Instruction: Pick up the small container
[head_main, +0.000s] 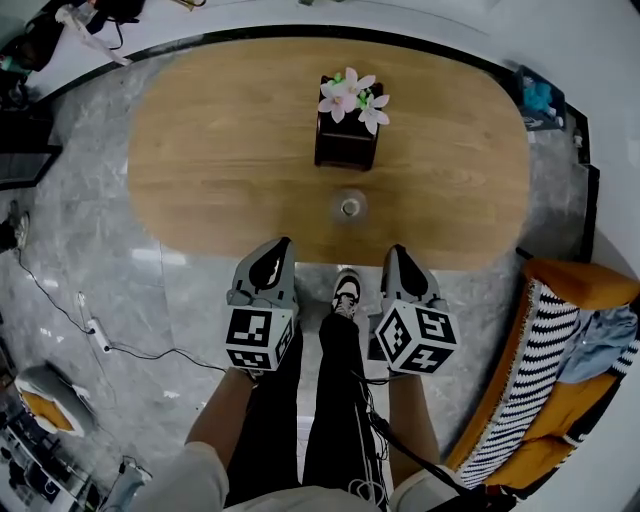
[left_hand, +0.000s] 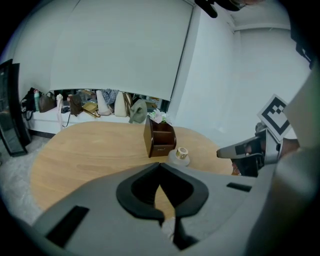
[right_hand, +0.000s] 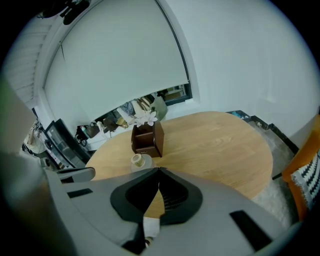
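Small container (head_main: 349, 207), pale with a golden top, upright on the oval wooden surface (head_main: 220, 160), about in its middle, close to the near side of a dark wooden box (head_main: 346, 140) with pink-white flowers (head_main: 352, 98) on top, not touching it. Left gripper (head_main: 276, 248) and right gripper (head_main: 400, 254) side by side at the near edge of the surface, above the grey floor (head_main: 100, 260), both pointing far and downward, well apart from the container. Jaws of the left gripper pressed together, holding nothing; likewise the right gripper, tips closed and empty. To the right of the surface, an orange seat (head_main: 590, 285) with a black-and-white striped cushion (head_main: 520, 400). Beyond the far side, a white wall and a row of bags (left_hand: 100, 106).
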